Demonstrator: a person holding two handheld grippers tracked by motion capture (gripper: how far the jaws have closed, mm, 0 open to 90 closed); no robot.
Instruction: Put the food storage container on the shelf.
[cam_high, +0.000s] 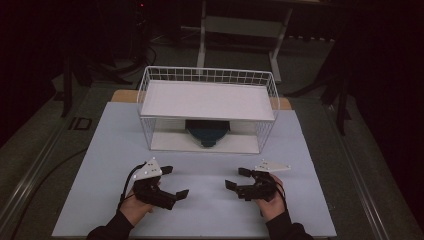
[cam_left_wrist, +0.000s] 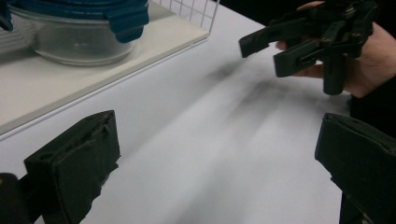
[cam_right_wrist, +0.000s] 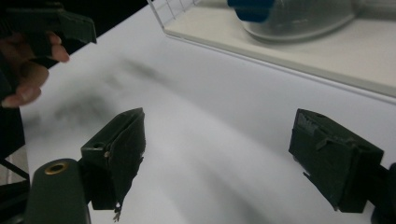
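Note:
A clear glass container with a dark blue lid sits on the lower board of a white wire rack, under its white top shelf. My left gripper rests low over the mat at front left, open and empty. My right gripper is at front right, also open with nothing between its fingers. The two point toward each other across a gap. In the left gripper view the container is at upper left and the right gripper at upper right. The right gripper view has the container at the top.
A pale blue-grey mat covers the table, with bare surface between the rack and the hands. The rack's white base board has its front edge toward the grippers. Dark floor, cables and a table frame lie beyond.

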